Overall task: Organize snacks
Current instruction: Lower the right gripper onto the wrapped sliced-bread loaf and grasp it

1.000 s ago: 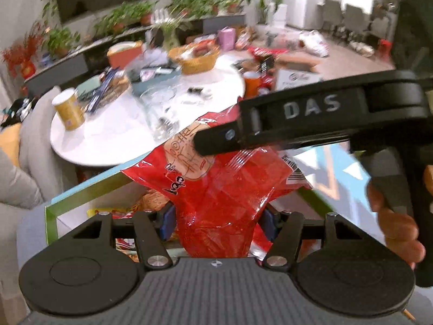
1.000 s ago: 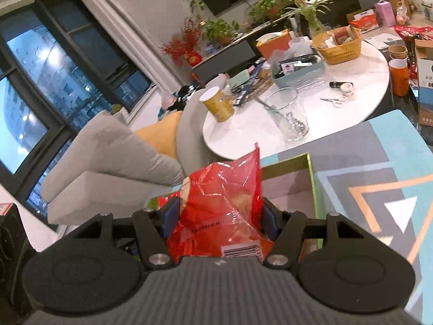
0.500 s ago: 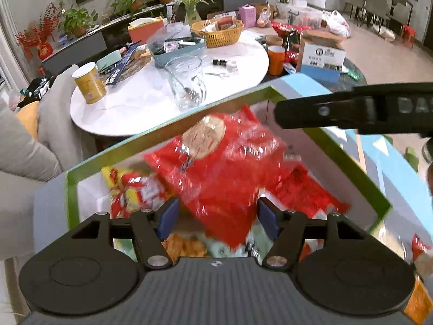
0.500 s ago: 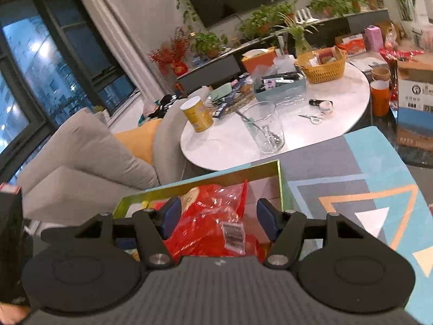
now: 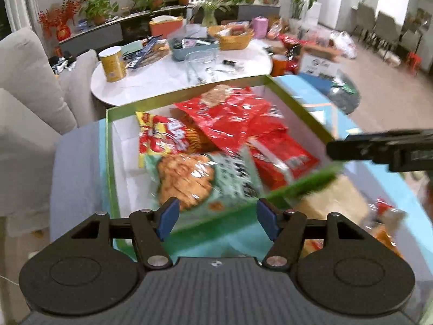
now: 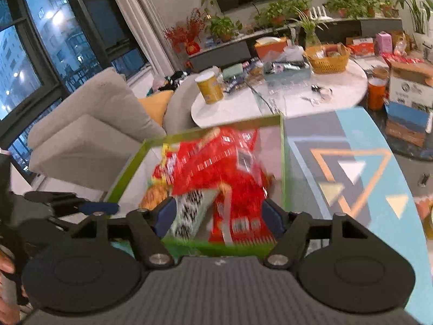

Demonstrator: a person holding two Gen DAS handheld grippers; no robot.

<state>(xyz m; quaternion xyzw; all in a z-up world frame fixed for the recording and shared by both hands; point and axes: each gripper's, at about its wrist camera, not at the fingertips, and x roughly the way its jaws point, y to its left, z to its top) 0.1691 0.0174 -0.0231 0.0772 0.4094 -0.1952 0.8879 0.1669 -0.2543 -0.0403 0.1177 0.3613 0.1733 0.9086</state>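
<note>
Left hand-held gripper [image 5: 216, 215]: wide, empty, above the box's near edge.
Right hand-held gripper [image 6: 217, 215]: jaws opening, nothing pinched.
Red bag [image 5: 230, 113]: upper centre, on top of the pile, apparently just dropped.
Box [image 5: 109, 162]: green-rimmed, collects snacks.
Loose snacks [image 5: 384, 214]: lower right, on the bench, likely next.

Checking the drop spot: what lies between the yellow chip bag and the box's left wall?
Bare white box floor, seen in the left wrist view; the yellow bag stops short of the box's left wall.

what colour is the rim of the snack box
Bright green rim on the snack box, clearest in the left wrist view.
</note>
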